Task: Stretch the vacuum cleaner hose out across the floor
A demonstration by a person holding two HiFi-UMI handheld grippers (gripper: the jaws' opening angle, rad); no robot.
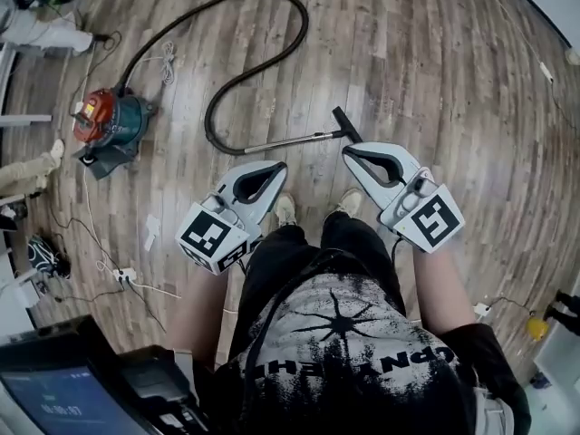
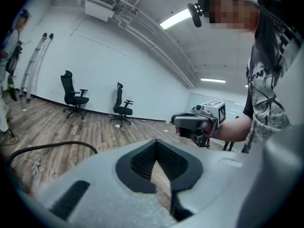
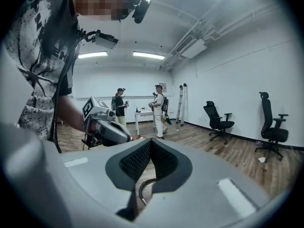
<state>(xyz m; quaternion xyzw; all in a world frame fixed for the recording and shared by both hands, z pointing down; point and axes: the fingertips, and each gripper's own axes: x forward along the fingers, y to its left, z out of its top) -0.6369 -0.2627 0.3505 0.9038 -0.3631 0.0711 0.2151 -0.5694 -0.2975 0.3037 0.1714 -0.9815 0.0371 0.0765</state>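
Nothing is stretched yet: the vacuum hose (image 1: 207,120) lies looped on the floor (image 1: 435,62) at upper centre, while your left gripper (image 1: 276,169) and right gripper (image 1: 352,155) hover below it, fingers (image 2: 95,179) closed on nothing.

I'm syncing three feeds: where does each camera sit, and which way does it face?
Head view: on the head, facing steeply down at vacuum cleaner and hose; left gripper, right gripper, legs show.
Left gripper view: on the left gripper, facing office chairs over shut jaws; right forearm shows.
Right gripper view: on the right gripper, facing standing people; left forearm shows.
Shared: hose in all three.
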